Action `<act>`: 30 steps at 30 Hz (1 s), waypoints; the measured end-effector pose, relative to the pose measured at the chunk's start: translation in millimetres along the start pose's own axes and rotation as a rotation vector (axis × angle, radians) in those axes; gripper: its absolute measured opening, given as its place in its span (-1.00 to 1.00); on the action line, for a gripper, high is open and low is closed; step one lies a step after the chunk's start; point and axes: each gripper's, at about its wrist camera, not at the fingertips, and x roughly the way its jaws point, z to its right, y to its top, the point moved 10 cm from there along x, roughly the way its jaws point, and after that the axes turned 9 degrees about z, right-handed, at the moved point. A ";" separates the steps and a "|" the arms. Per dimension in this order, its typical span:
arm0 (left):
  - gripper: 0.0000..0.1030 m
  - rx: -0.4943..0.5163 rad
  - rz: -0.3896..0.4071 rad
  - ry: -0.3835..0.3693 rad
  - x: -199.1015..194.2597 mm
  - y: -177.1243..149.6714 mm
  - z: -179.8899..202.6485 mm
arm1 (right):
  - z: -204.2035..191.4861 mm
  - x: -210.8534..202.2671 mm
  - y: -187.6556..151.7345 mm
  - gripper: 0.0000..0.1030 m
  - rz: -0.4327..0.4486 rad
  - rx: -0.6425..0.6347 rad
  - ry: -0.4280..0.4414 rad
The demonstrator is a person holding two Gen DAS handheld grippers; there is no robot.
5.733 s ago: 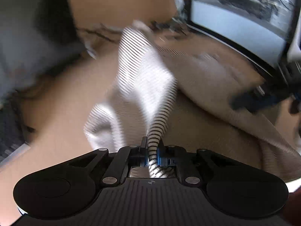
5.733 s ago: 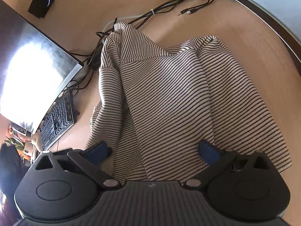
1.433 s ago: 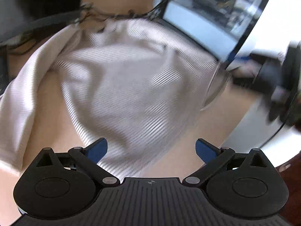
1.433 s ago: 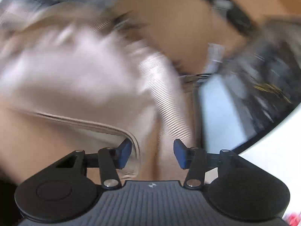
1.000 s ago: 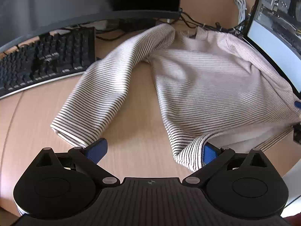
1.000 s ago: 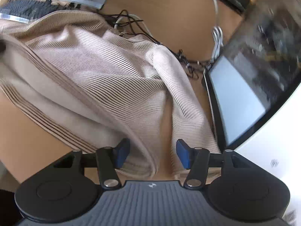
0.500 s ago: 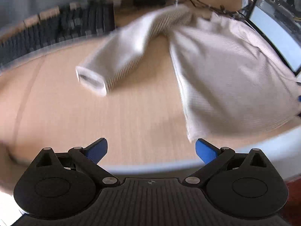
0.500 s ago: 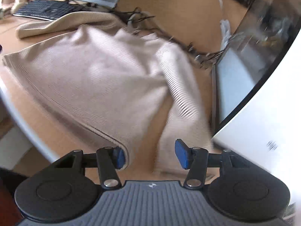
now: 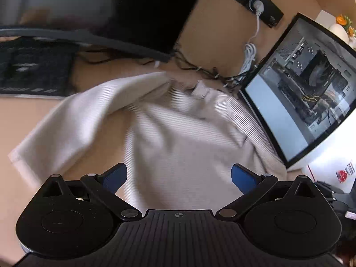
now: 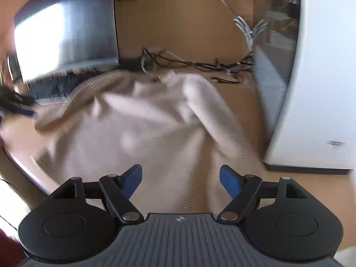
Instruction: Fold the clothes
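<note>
Left gripper: its jaws stood wide apart with nothing between them, above the lower part of the sweater.
Right gripper: its jaws were also apart and empty, over the lower edge of the sweater.
Sweater: it lay spread on the desk, between the keyboard on the left and the computer case on the right.
Direction: the long axis ran from the near edge of the desk toward the back; the collar pointed to the cables at the back, and the hem was nearest to both grippers.
Left sleeve: it went out at a slant to the left, toward the near side, with the cuff lying on the wood.
Right sleeve: it lay down along the body of the sweater, close beside the computer case.
Sharpness: both views were blurred, so the stripes showed clearly only in some places.
Change from half a second ago: the left gripper was then back beyond the desk edge, and now it was over the sweater; the right gripper's jaws were wider than before; the sweater stayed in about the same place.
</note>
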 end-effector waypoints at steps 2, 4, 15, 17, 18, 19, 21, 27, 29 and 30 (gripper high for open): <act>0.99 0.014 -0.014 -0.008 26.1 -0.2 9.3 | -12.7 15.8 10.3 0.51 -0.003 0.058 0.032; 0.96 0.023 -0.048 0.000 46.3 -5.7 11.8 | -24.0 35.2 12.7 0.48 -0.023 0.060 0.034; 0.33 0.003 -0.116 0.193 45.9 -20.2 -48.8 | 7.1 59.4 1.1 -0.15 -0.114 0.023 -0.169; 0.33 0.019 -0.126 0.187 49.9 -22.7 -48.2 | 11.7 60.1 -4.3 -0.15 -0.127 0.024 -0.180; 0.33 0.031 -0.130 0.187 52.3 -24.1 -46.4 | 13.8 60.6 -7.0 -0.15 -0.133 0.024 -0.185; 0.33 0.047 -0.130 0.193 54.5 -24.9 -44.9 | 15.5 61.9 -8.9 -0.15 -0.139 0.027 -0.191; 0.33 0.079 -0.130 0.204 58.8 -26.3 -42.0 | 19.1 64.8 -11.5 -0.15 -0.146 0.032 -0.203; -0.62 0.173 -0.146 0.241 61.1 -28.7 -37.8 | 29.3 71.1 -15.2 -0.15 -0.162 0.126 -0.173; -0.72 0.177 -0.155 0.238 56.3 -31.6 -39.3 | 29.9 74.8 -17.5 -0.36 -0.177 0.154 -0.152; -0.75 0.173 -0.164 0.237 53.1 -33.6 -40.4 | 30.2 76.7 -18.7 -0.46 -0.184 0.168 -0.142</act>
